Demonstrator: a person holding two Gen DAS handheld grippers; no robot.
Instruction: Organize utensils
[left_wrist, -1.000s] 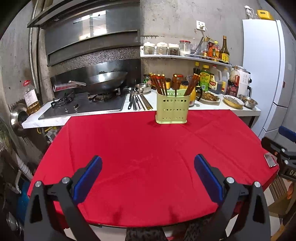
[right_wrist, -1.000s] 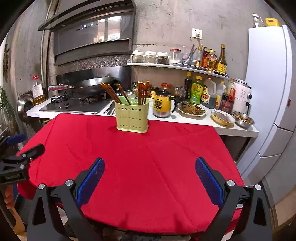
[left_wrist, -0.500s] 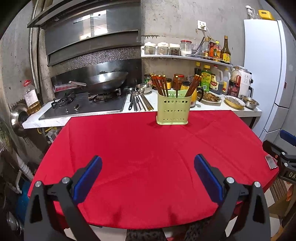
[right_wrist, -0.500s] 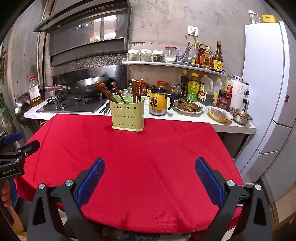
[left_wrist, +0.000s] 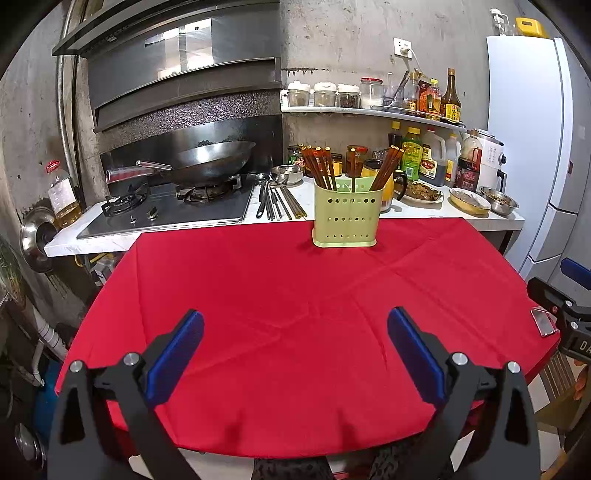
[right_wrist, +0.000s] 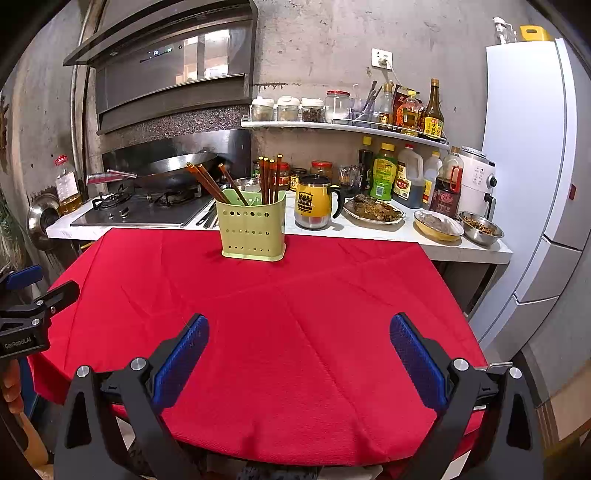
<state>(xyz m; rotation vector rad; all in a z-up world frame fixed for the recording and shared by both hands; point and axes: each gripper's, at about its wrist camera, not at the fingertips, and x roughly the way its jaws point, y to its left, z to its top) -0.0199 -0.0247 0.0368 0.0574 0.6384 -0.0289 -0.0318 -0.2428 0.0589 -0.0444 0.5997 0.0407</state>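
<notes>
- Your left gripper (left_wrist: 295, 334) hovers level over the near edge of the red-clothed surface (left_wrist: 295, 295), jaws spread wide with nothing between the blue pads (left_wrist: 173, 354).
- Your right gripper (right_wrist: 299, 338) sits in the same pose just beside it, also wide and empty, pointing forward across the cloth.
- The green utensil holder (left_wrist: 344, 216) stands upright well ahead of both grippers, at the far edge of the surface; from the left gripper it is slightly to the right, from the right gripper slightly to the left.
- Brown chopsticks (left_wrist: 321, 168) stand in the holder, some upright and some leaning outward.
- More loose utensils (left_wrist: 277, 201) lie on the counter beyond the holder, ahead-left of your left gripper; their exact kinds are hard to make out.
- A yellow mug (right_wrist: 317, 203) stands just beyond the holder, ahead of your right gripper.
</notes>
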